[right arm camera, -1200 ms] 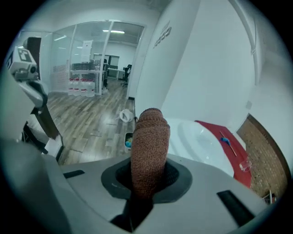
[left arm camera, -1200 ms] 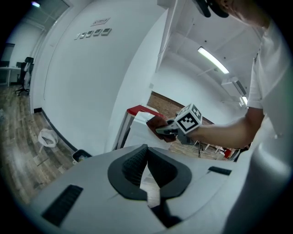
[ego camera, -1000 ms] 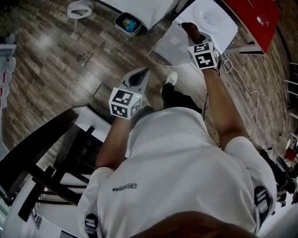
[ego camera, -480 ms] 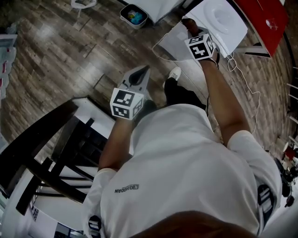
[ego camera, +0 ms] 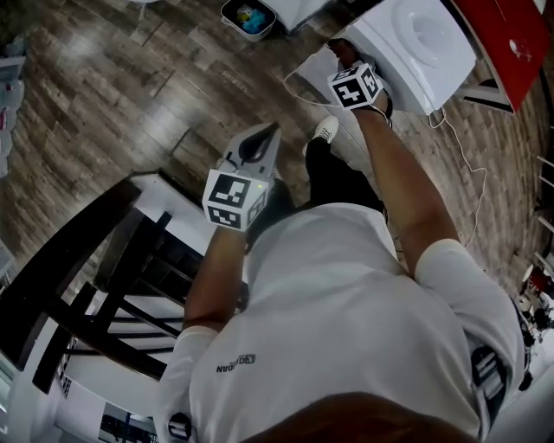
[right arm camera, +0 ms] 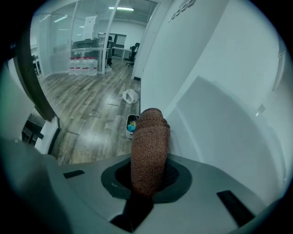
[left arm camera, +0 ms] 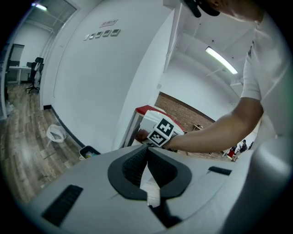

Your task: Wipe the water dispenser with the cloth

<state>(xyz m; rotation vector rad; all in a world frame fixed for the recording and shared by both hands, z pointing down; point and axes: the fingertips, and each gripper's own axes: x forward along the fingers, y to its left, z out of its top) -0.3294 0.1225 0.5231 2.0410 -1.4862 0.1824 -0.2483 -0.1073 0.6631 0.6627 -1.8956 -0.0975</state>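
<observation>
The white water dispenser (ego camera: 421,39) stands at the top right of the head view. My right gripper (ego camera: 344,57) is shut on a folded brown knitted cloth (ego camera: 343,48) and holds it against the dispenser's pale side panel. In the right gripper view the cloth (right arm camera: 149,148) sticks up between the jaws, with the dispenser's white wall (right arm camera: 224,114) close on the right. My left gripper (ego camera: 263,134) hangs in front of the person's body, away from the dispenser, shut with nothing in it. The left gripper (left arm camera: 147,151) looks toward the right gripper's marker cube (left arm camera: 160,132).
A small bin (ego camera: 248,17) with coloured scraps sits on the wood floor by the dispenser. A red cabinet (ego camera: 511,39) stands to the dispenser's right, and a white cable (ego camera: 463,169) trails over the floor. A dark chair (ego camera: 104,294) is at lower left. Water bottles (right arm camera: 84,66) stand far off.
My right gripper has slid the cloth leftward across the dispenser's side panel. The left gripper has stayed in front of the body.
</observation>
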